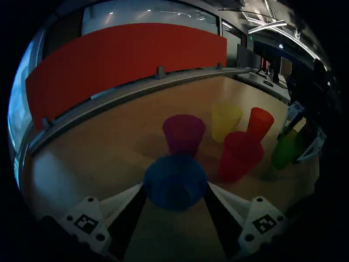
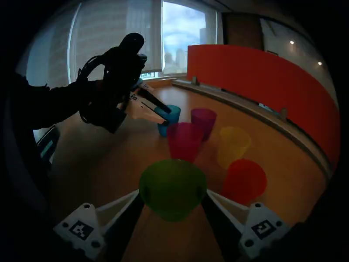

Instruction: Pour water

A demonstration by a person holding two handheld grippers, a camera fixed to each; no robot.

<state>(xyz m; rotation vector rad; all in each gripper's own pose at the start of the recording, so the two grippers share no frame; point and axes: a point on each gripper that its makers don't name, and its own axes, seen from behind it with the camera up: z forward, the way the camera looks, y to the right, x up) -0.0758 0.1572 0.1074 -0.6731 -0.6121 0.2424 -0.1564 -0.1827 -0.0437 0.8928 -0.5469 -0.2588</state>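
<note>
My left gripper point(image 1: 174, 188) is shut on a blue cup point(image 1: 175, 179), held upright close to the camera. Past it on the wooden table point(image 1: 109, 148) stand a purple cup point(image 1: 183, 132), a crimson cup point(image 1: 237, 156), a yellow cup point(image 1: 225, 119) and an orange-red cup point(image 1: 260, 122). My right gripper point(image 2: 173, 195) is shut on a green cup point(image 2: 172, 187). At the right edge of the left gripper view that green cup point(image 1: 285, 149) leans a little in the right gripper point(image 1: 301, 139). Whether any cup holds water cannot be told.
A red partition point(image 1: 126, 56) and a grey rail run along the table's far edge. The right gripper view has the left gripper point(image 2: 150, 105) and a dark-sleeved hand point(image 2: 109, 87) on the blue cup point(image 2: 169, 117), with windows point(image 2: 183, 39) behind.
</note>
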